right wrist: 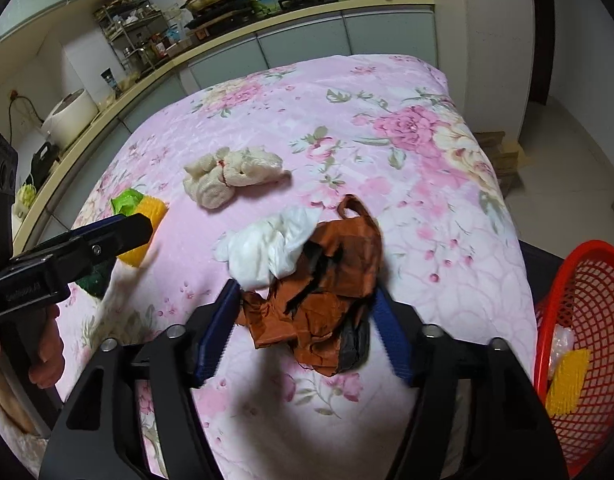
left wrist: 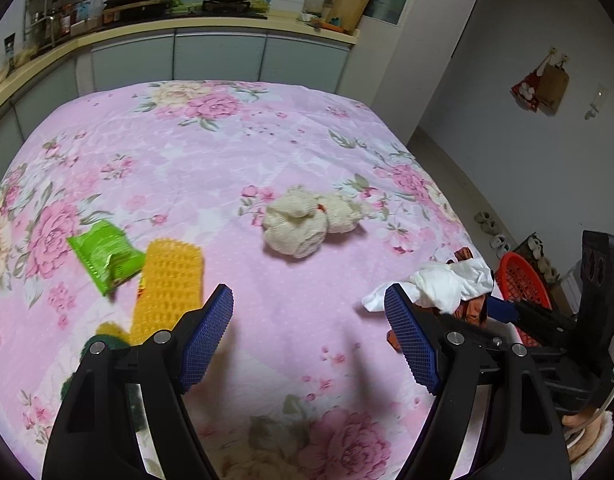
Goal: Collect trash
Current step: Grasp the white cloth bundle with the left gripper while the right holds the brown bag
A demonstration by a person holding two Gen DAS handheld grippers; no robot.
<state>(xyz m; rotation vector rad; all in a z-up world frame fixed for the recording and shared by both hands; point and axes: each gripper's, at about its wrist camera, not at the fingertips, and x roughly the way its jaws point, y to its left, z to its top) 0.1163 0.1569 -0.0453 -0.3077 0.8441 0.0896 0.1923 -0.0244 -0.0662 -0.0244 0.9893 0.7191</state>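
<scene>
A crumpled brown and black wrapper (right wrist: 327,280) lies on the pink floral cloth (right wrist: 387,152), with a white crumpled tissue (right wrist: 267,248) against its left side. My right gripper (right wrist: 307,324) is open, its blue pads on either side of the wrapper, which sits between them. My left gripper (left wrist: 307,336) is open and empty above bare cloth. To its left lie a yellow spiky pad (left wrist: 169,284) and a green packet (left wrist: 105,254). A cream cloth wad (left wrist: 307,220) lies ahead. The tissue also shows in the left wrist view (left wrist: 447,284).
A red mesh basket (right wrist: 587,320) stands at the table's right edge, holding a yellow spiky piece (right wrist: 567,380) and clear plastic. A dark green object (left wrist: 107,344) lies by the left gripper's left finger. A kitchen counter (left wrist: 187,28) with pans runs behind the table.
</scene>
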